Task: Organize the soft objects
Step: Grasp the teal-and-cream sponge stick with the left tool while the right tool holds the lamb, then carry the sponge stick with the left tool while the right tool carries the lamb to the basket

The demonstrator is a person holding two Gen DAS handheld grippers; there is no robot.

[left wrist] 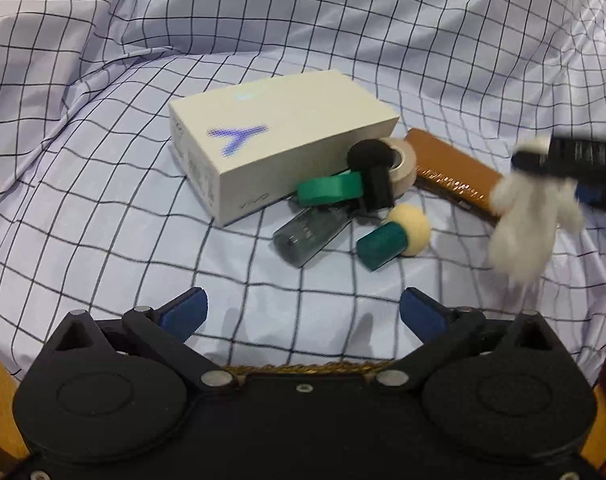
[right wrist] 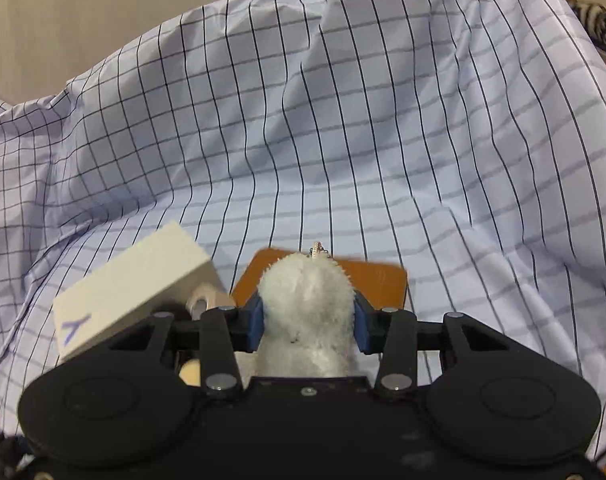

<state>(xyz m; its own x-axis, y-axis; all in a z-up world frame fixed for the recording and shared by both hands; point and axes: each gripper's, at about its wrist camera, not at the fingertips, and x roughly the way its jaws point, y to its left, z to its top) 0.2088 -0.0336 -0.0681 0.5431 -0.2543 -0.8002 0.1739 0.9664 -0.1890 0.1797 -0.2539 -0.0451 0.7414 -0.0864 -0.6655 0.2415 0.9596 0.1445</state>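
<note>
Beside the white box [left wrist: 283, 152], the right tool [right wrist: 309, 320] clamps a fluffy white toy [right wrist: 307, 312] clear of the checked cloth [left wrist: 103, 200]; the left tool [left wrist: 303, 312] gapes empty. Sorting looks barely begun: sponge-tipped applicators [left wrist: 391, 236] remain heaped against the box.

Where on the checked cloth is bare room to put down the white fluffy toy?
Free: the checked cloth left of the cream cardboard box, and the strip between the open left gripper and the green-handled sponge brush. Crowded: right of the box.
</note>
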